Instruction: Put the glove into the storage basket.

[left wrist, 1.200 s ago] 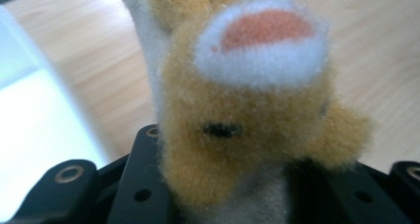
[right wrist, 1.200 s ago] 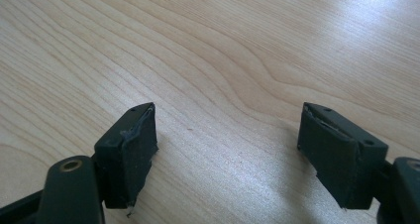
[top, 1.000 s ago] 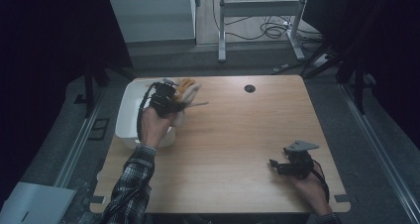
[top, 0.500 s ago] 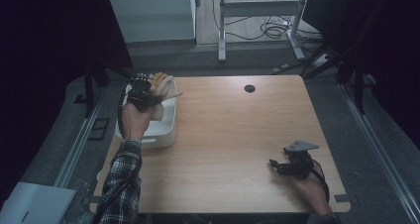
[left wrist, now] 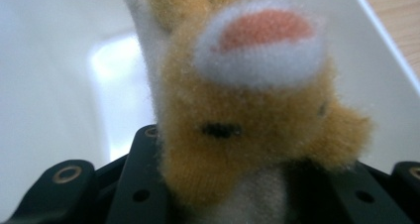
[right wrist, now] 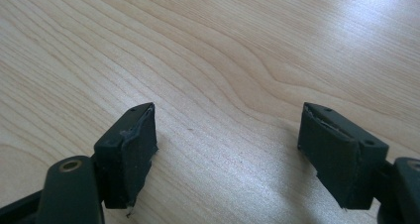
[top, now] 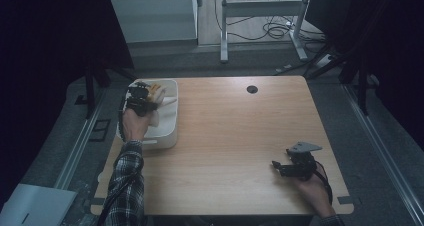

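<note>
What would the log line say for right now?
left gripper: shut on plush toy, over white bin | right gripper: open, empty, over wooden table

Item count: one wooden table [top: 225,136], one white bin [top: 167,131], one plush toy [left wrist: 247,110], two grippers: left gripper [top: 140,97], right gripper [top: 280,167].

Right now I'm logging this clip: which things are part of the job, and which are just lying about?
In the job:
plush toy, held by left gripper
white bin beneath it

Lying about:
right gripper, open, idle over the table
table's cable hole
</note>
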Available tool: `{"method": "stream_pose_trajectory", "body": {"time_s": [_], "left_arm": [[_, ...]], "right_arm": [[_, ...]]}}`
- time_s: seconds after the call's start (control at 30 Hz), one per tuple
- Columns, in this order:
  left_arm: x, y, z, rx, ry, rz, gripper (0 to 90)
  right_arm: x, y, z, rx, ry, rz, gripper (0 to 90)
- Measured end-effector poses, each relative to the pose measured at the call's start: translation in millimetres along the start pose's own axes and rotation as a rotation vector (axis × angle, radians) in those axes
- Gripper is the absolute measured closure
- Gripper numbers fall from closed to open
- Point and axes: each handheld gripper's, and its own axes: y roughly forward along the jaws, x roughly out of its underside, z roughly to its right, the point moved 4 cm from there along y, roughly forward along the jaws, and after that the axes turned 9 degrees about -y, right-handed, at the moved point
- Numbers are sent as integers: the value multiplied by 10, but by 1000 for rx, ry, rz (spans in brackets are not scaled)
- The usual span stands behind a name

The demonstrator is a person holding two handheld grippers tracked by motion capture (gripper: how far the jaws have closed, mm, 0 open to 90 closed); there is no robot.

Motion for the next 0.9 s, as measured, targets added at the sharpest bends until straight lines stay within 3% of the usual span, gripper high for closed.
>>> {"method": "stream_pose_trajectory", "body": {"time_s": [0.03,0.5,0.53,0.6,0.7,0.9], "left_arm": [[6,87,36,9,11,-27,639],[-17,524,267,0,65,-168,606],[-7,555,277,9,62,-183,570],[8,602,287,3,71,-204,415],[19,631,278,3,50,-218,241],[-4,548,224,39,14,-209,198]], "right_arm": [[0,0,0,0,0,0,232],[0,0,-1,0,0,0,231],[0,0,0,0,0,0,232],[0,0,-1,0,1,0,231],[0,0,-1,0,1,0,231],[0,0,-1,-1,0,0,231]]}}
